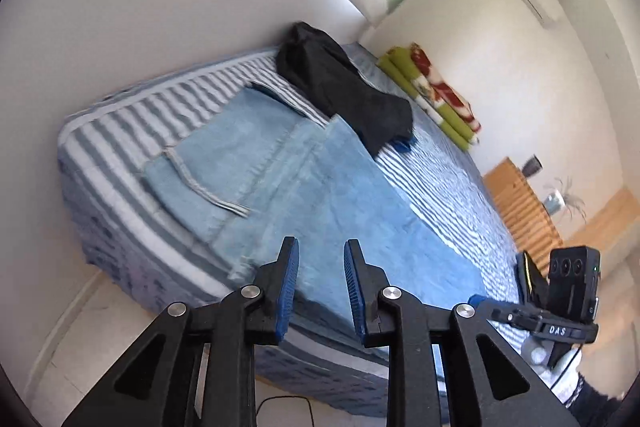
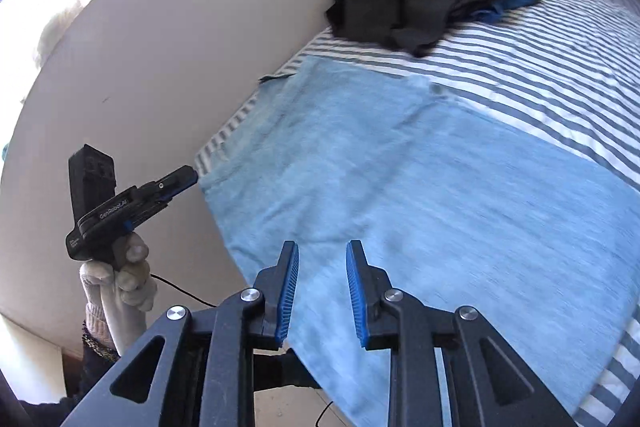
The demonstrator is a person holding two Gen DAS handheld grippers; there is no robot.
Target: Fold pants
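While both tools hang above the near edge of the bed [image 1: 120, 115], neither one holds anything. The left gripper [image 1: 321, 259] has its two fingers moderately apart, with a clear gap between the blue pads [image 1: 290, 291], and the pads touch no cloth. The right gripper [image 2: 322, 263] is parted by about the same amount and is also empty; below it lies only blue cloth. In the right wrist view the left gripper appears at the left side, held by a hand [image 2: 130, 275] in a white glove, and its tip is just beside the left end of the cloth.

The pants [image 1: 280, 183] are light blue and lie spread flat on the striped sheet, at the near side of the bed. In the left wrist view one part is doubled over at the left, and a pale cord [image 1: 200, 183] lies across that part. The surface looks mostly smooth, with a few seams showing. Farther away on the bed lies a crumpled black garment [image 2: 412, 3], with a darker blue cloth [image 2: 516, 1] sticking out from under it. A green and red blanket [image 1: 432, 91] is folded at the far end.
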